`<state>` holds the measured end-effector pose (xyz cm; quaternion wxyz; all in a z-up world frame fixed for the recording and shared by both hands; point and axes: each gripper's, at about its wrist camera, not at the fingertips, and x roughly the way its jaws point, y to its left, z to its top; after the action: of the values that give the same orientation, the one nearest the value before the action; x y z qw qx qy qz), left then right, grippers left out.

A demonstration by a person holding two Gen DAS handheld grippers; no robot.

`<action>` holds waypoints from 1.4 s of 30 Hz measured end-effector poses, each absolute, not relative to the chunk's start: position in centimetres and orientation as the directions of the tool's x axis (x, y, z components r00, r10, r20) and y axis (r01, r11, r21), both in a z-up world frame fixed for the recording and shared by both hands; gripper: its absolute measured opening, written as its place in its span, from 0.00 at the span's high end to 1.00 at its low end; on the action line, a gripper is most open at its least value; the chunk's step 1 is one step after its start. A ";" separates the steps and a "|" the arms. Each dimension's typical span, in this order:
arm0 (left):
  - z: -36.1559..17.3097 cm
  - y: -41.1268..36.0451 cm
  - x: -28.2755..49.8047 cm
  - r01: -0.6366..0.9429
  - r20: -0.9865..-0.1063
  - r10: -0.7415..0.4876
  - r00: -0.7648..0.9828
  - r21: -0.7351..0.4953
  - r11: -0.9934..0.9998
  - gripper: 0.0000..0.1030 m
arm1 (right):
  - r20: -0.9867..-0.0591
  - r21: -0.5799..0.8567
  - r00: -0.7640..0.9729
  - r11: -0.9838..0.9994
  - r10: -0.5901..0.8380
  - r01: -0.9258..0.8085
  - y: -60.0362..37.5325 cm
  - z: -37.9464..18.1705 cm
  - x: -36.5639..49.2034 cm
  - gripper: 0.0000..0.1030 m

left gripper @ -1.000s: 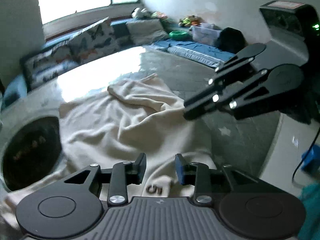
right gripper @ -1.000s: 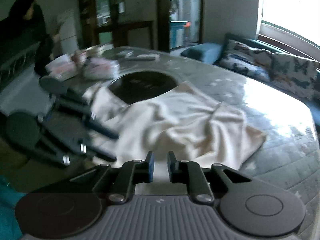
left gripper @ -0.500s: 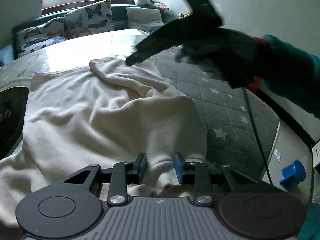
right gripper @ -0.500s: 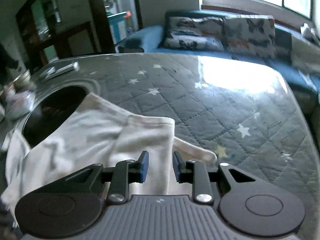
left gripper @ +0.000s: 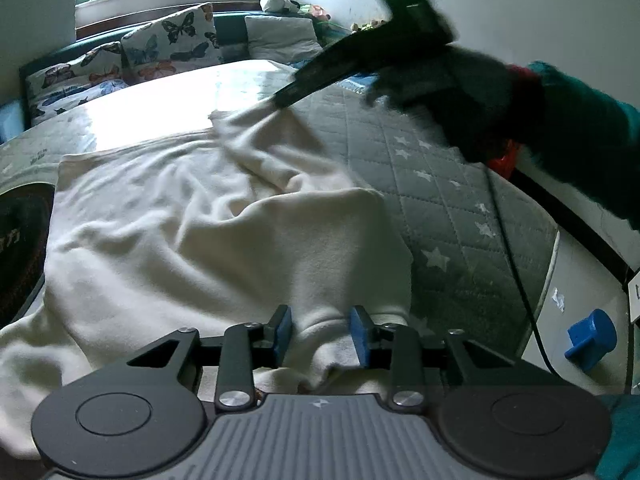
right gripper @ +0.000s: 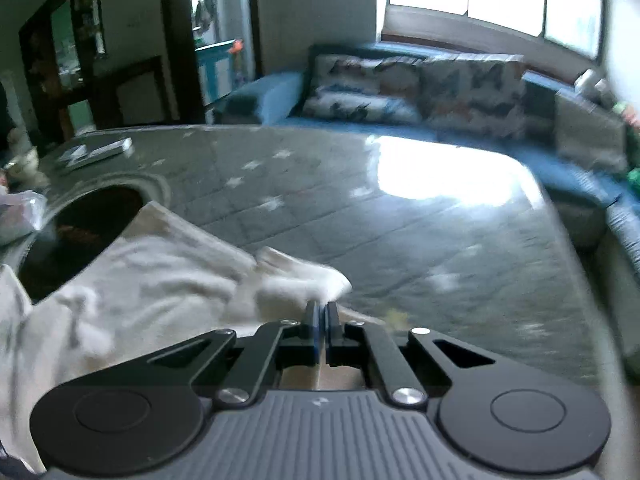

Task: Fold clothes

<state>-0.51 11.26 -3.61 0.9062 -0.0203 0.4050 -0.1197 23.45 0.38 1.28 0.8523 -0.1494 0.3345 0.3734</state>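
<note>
On grey star-quilted table (left gripper: 452,216), right gripper (right gripper: 321,322) clamps cream fleece garment's (left gripper: 224,240) far corner, left gripper (left gripper: 320,334) fingers apart astride near hem.

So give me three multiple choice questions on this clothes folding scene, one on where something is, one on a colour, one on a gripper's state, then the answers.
1. Where does the cream garment lie?
A. on the grey quilted table cover with white stars
B. on the sofa
C. on the floor

2. What colour are the pads on the left gripper's fingers?
A. red
B. blue
C. yellow

3. How do the right gripper's fingers stand?
A. wide open above the cloth
B. closed together at the garment's far corner
C. out of view

Answers:
1 A, the garment spreads over the quilted cover, partly covering a dark round patch.
2 B, blue pads show on both sides of a fold of cloth.
3 B, the right wrist view shows the fingers pressed nearly together, and the left wrist view shows their tip at the cloth's far corner.
</note>
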 end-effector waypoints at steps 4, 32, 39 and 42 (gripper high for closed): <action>-3.6 11.0 -0.7 0.206 -0.731 -0.225 0.645 -0.117 0.972 0.64 | -0.669 -0.077 0.588 0.743 0.456 -0.664 -3.9 3.0 23.4 0.98; 1.3 17.2 0.2 -0.011 -0.717 -0.010 0.697 -0.025 1.000 0.51 | -0.727 -0.026 0.431 0.606 0.534 -0.795 -2.7 0.1 17.7 0.73; 1.0 22.1 1.9 -0.141 -0.739 0.067 0.671 -0.038 0.989 0.46 | -0.759 0.002 0.443 0.682 0.477 -0.731 -7.4 -2.0 19.3 0.71; 0.8 23.9 3.3 -0.194 -0.755 0.103 0.647 -0.032 0.980 0.44 | -0.776 -0.030 0.448 0.683 0.445 -0.730 -9.0 -1.8 19.0 0.70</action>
<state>3.28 23.88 0.82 0.9058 -0.0551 0.4120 0.0821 19.03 -9.04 -1.77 0.8308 -0.1833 0.3888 0.3536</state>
